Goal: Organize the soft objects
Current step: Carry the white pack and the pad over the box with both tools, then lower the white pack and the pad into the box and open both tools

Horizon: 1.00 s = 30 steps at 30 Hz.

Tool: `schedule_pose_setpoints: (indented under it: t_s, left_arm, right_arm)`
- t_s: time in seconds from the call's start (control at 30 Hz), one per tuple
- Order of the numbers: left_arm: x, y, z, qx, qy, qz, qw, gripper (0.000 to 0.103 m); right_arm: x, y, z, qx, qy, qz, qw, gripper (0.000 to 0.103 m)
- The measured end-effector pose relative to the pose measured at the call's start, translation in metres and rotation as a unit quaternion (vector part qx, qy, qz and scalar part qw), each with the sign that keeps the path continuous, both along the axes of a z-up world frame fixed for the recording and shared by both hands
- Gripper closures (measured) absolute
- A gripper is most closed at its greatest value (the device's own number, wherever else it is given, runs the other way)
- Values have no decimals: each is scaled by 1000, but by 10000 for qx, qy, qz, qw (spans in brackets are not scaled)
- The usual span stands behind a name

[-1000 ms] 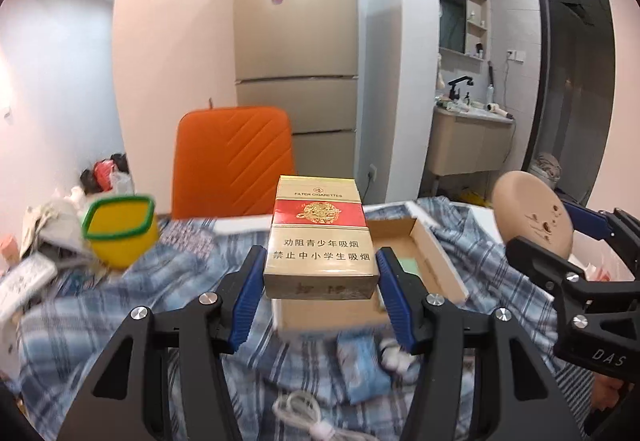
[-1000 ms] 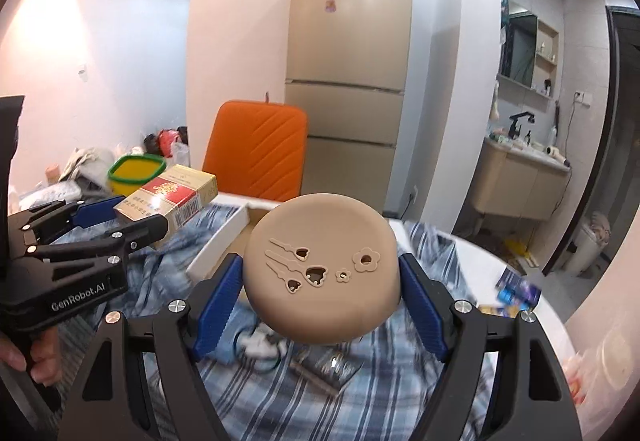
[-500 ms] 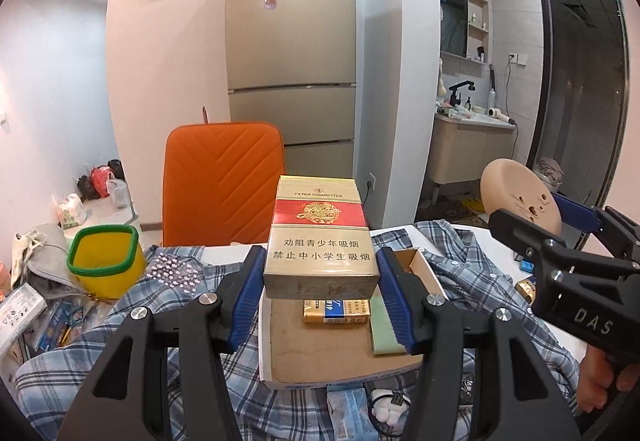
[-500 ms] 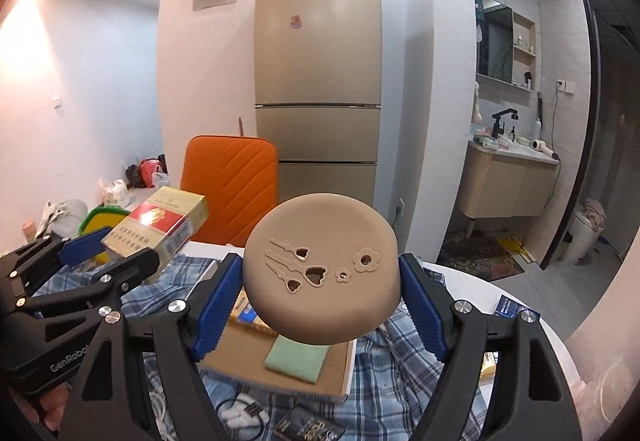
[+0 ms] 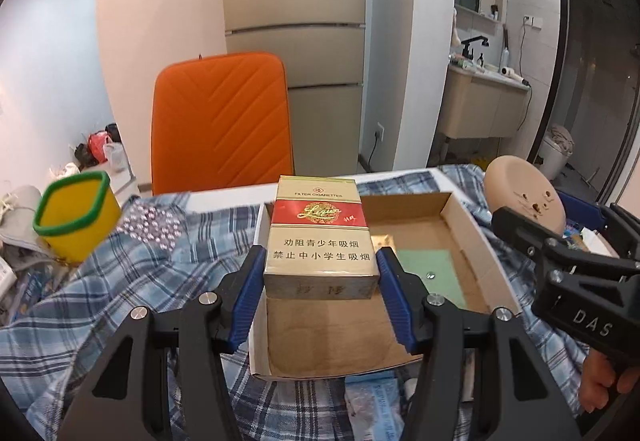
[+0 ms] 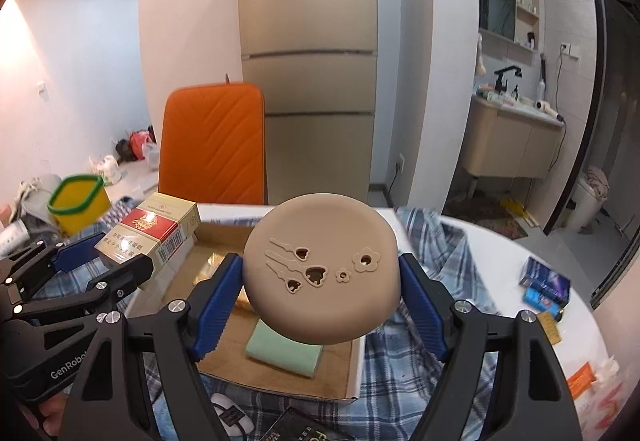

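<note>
Left gripper (image 5: 320,293) clamped on a cigarette pack (image 5: 320,237), blue pads pressing both its sides, pack held in the air over the near-left part of an open cardboard box (image 5: 472,225). Right gripper (image 6: 320,293) clamped on a round tan case (image 6: 322,269) with flower-shaped cutouts, hovering above the same box. Box sits on a blue plaid shirt (image 5: 132,281) spread over the table; a green pad (image 6: 286,351) lies flat inside it. Yellow cup with a green rim (image 5: 74,213) to the far left. Beyond the table: orange chair (image 5: 220,125), then a beige fridge (image 6: 308,53).
</note>
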<state>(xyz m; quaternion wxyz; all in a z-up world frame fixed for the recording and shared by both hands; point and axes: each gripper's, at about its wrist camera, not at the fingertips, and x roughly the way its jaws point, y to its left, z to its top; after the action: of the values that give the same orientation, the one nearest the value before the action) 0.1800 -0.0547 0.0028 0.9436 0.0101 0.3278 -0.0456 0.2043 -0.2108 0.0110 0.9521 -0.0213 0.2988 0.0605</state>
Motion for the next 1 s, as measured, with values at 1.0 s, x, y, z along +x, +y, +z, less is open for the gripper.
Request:
schedule_pose_setpoints:
  t_s: [1.0]
  left_arm:
    - [9,17,-31,-222,435,85,9988,24]
  right_arm:
    - [23,16,-67,-168,621,182,9978,19]
